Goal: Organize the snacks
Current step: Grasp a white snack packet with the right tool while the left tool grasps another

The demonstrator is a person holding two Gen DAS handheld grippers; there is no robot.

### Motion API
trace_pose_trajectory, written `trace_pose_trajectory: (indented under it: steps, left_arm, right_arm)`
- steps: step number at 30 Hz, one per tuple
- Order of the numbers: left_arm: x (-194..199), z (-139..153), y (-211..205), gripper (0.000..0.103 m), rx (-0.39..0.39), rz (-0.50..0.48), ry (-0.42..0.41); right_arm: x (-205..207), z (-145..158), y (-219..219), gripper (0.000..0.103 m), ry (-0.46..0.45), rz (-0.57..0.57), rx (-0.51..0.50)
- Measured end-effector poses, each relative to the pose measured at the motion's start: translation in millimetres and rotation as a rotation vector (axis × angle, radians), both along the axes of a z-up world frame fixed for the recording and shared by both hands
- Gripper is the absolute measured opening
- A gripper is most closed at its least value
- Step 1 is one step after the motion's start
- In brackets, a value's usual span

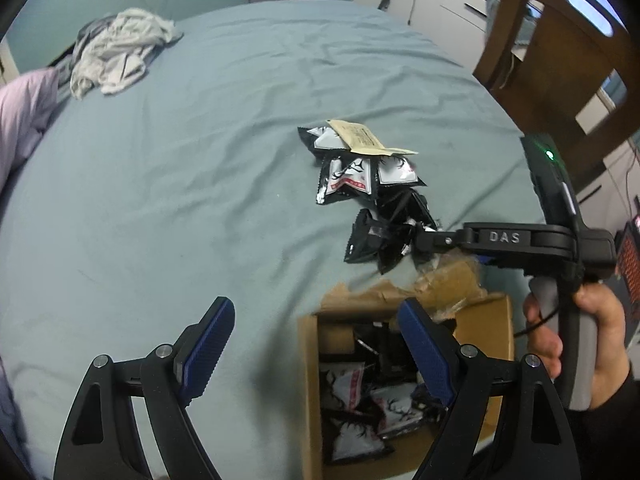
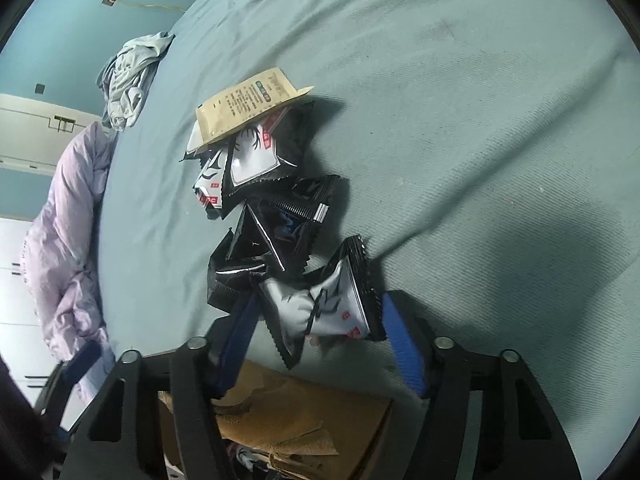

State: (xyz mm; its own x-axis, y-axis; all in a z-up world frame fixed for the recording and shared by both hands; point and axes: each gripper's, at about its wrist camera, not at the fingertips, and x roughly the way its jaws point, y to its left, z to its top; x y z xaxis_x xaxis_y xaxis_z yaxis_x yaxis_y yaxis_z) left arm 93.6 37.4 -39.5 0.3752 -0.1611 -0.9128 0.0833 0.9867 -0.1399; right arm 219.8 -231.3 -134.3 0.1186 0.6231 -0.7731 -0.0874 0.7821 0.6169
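Several black-and-white snack packets (image 1: 366, 178) lie in a heap on the blue-grey bed sheet, with a tan packet (image 1: 364, 138) on top at the far end; the heap also shows in the right wrist view (image 2: 256, 168). My right gripper (image 2: 316, 320) is closed around a crumpled black-and-white packet (image 2: 320, 308) at the heap's near end; it shows in the left wrist view (image 1: 416, 240). My left gripper (image 1: 316, 344) is open and empty, over the left edge of a cardboard box (image 1: 488, 328) that holds several packets.
A pile of grey clothes (image 1: 120, 52) and a lilac duvet (image 1: 24, 116) lie at the bed's far left. A wooden chair (image 1: 560, 48) stands at the right. The box's torn flaps (image 2: 280, 420) sit just below my right gripper.
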Motion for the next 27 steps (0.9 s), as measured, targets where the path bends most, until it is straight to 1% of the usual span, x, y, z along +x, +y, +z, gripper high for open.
trace_pose_trajectory:
  steps: [3, 6, 8, 11, 13, 14, 17, 19, 21, 24, 26, 27]
  left_arm:
    - [3.1, -1.5, 2.8, 0.085, -0.025, 0.015, 0.004]
    - [9.1, -0.1, 3.1, 0.085, 0.008, 0.011, -0.014]
    - [18.0, 0.7, 1.9, 0.085, 0.025, -0.001, -0.007]
    - [37.0, 3.3, -1.7, 0.085, 0.006, -0.037, 0.006]
    - [54.6, 2.0, -7.7, 0.085, 0.023, -0.058, 0.002]
    - [61.9, -0.9, -11.0, 0.085, 0.030, -0.072, 0.007]
    - [90.9, -19.1, -22.9, 0.085, 0.049, -0.129, 0.063]
    - [108.4, -33.3, -26.9, 0.085, 0.061, -0.138, 0.103]
    - [121.6, -44.5, -27.9, 0.085, 0.069, -0.131, 0.115]
    - [134.6, -59.1, -28.9, 0.085, 0.047, -0.137, 0.143]
    - [142.4, -67.5, -30.4, 0.085, 0.033, -0.146, 0.165]
    - [146.4, -71.2, -32.0, 0.085, 0.028, -0.151, 0.175]
  right_arm:
    - [1.3, 1.6, -10.8, 0.042, 0.003, -0.033, 0.024]
    - [-1.7, 11.6, -19.6, 0.037, -0.045, -0.062, 0.024]
    - [-5.7, 21.6, -26.9, 0.036, -0.094, -0.102, 0.020]
    - [-15.5, 41.9, -43.4, 0.036, -0.190, -0.156, 0.003]
    - [-23.6, 50.1, -48.1, 0.036, -0.227, -0.185, 0.011]
    - [-27.6, 54.8, -51.1, 0.036, -0.247, -0.201, 0.011]
    - [-38.5, 66.2, -60.4, 0.036, -0.312, -0.231, -0.016]
    - [-44.8, 67.4, -61.2, 0.036, -0.323, -0.232, -0.018]
    - [-48.0, 64.7, -63.5, 0.036, -0.312, -0.226, -0.005]
    - [-48.5, 61.1, -63.4, 0.036, -0.303, -0.223, -0.010]
    - [-40.0, 63.4, -48.8, 0.036, -0.295, -0.222, -0.019]
    - [-38.4, 61.3, -48.6, 0.036, -0.287, -0.220, -0.017]
